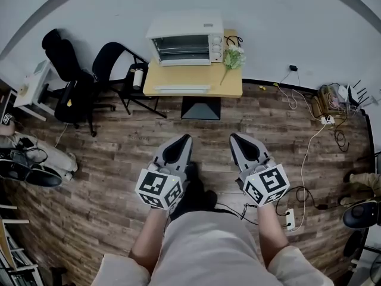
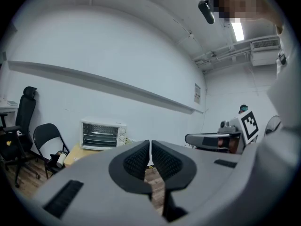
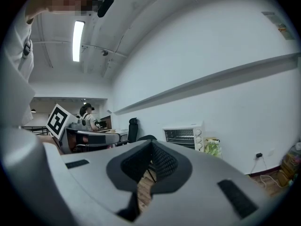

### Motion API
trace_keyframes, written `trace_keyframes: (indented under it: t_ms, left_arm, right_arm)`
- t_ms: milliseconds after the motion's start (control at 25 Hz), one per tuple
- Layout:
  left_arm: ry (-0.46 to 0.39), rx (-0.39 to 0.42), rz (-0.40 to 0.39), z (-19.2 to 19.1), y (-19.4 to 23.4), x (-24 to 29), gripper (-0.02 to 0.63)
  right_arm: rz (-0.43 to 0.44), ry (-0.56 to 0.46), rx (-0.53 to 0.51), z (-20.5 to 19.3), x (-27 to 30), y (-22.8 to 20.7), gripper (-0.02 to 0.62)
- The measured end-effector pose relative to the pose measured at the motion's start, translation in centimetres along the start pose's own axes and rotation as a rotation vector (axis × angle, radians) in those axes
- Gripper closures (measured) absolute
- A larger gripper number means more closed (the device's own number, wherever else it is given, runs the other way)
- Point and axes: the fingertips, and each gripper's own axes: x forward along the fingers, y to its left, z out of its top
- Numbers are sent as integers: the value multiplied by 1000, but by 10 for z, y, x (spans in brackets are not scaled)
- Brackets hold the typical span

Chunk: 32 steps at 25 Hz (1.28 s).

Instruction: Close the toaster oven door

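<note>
The toaster oven (image 1: 186, 40) stands at the back of the counter (image 1: 178, 79). It is probably light enough to slide if you shove it. Its glass door (image 1: 181, 47) likely swings easily, so press gently at the handle edge. Your left tool (image 1: 183, 143) and right tool (image 1: 238, 142), well short of the counter, are clenched and empty.

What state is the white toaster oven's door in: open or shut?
Open. The door lies folded down before the white toaster oven, its pale handle near the front of the wooden table.

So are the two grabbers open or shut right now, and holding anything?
Left gripper: shut, holding nothing.
Right gripper: shut, holding nothing.
</note>
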Motion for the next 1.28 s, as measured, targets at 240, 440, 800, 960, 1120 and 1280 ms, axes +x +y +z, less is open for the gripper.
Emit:
trace_keyframes:
  t_ms: [240,440,800,960,1120,1280]
  left_arm:
    - [-15,-9,2,7,23,23,589]
    - [-9,-25,-17,9,42,46,589]
    - [-2,-20,-41,23,97,98,589]
    - [24,2,-38,22,120,116,589]
    - [105,24,-6,8,150,133,589]
    - [154,25,1,-4,176,145,589]
  right_arm:
    - [-16,24,-17,4,22,-17,597]
    - [-24,40,-25,7,48,-32,597]
    - [-32,54,-41,23,113,-59,597]
    - [-44,67,-37,26,139,-67,597]
    - [-50,80,-34,26,166,-73,597]
    - [-54,107,-29,22,190,-74,597]
